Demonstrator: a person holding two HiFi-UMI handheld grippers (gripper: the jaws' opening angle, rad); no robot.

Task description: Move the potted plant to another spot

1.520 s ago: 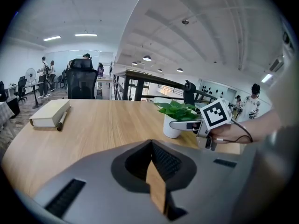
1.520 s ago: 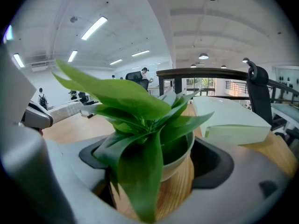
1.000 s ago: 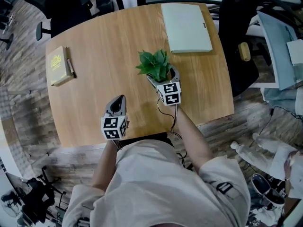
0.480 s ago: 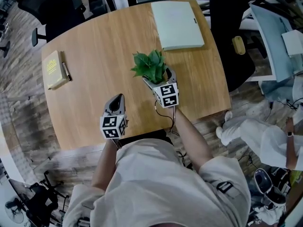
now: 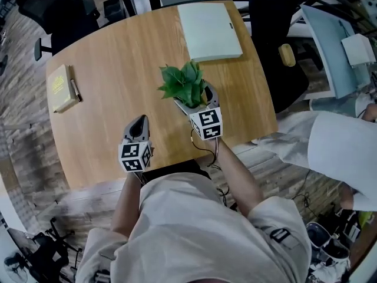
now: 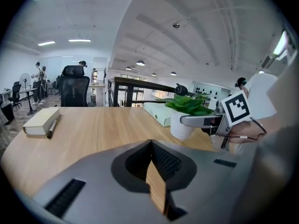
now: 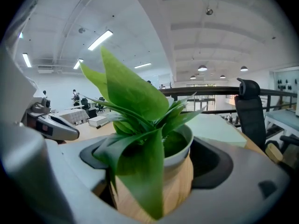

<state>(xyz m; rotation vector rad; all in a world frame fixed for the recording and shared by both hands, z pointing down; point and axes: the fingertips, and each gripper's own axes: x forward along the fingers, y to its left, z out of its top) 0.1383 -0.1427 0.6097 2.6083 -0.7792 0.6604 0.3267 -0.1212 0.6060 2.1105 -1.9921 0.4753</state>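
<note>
the potted plant [image 5: 181, 81] is pinched at its pot by the right tongs [image 5: 194, 98] near the middle of the counter [image 5: 112, 58], the left tongs [image 5: 139, 121] are pressed together on nothing, so the grasp is judged done, the move and setting-down left.

Overhead, low views (sharing potted plant [image 5: 184, 86]).
</note>
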